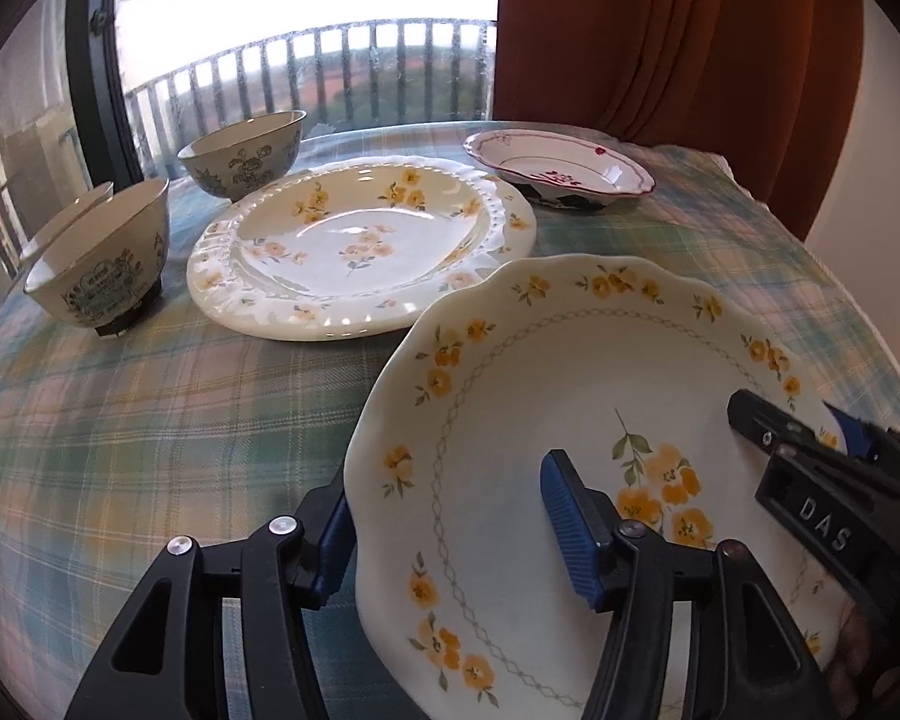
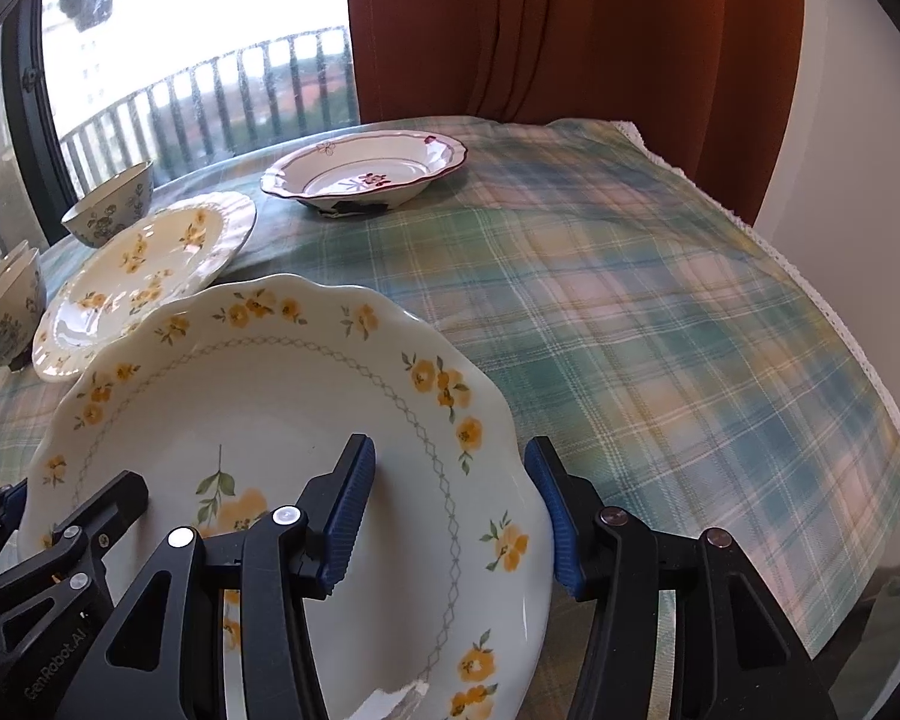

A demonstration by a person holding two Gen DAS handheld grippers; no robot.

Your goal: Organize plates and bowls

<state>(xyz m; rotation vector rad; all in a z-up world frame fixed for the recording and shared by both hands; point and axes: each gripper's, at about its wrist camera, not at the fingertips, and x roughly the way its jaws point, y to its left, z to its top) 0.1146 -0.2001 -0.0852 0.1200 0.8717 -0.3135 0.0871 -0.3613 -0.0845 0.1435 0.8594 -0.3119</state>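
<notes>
1. While the scalloped plate (image 1: 570,420) with yellow flowers is seen in the lower right of the left wrist view, its left rim is straddled by the left gripper (image 1: 456,531); one blue pad is placed outside the rim and the other over the plate's inner face, and the fingers are kept apart, with a gap seen on both sides.
2. The same plate (image 2: 270,420) is found in the lower left of the right wrist view, where its right rim is straddled by the right gripper (image 2: 456,516); these fingers are also spread and not pressed on the rim.
3. Whether the plate is lifted or rested on the checked tablecloth (image 1: 150,408) cannot be told.
4. A second flowered plate (image 1: 360,246) with a ribbed white rim is laid flat in the middle of the left wrist view, just beyond the first one.
5. Two patterned bowls (green-grey prints) are placed to the left: one (image 1: 99,258) at the left edge, one (image 1: 246,150) further back.
6. A shallow red-trimmed bowl (image 1: 561,171) is seen in the upper right, near the orange curtain (image 1: 660,30).
</notes>
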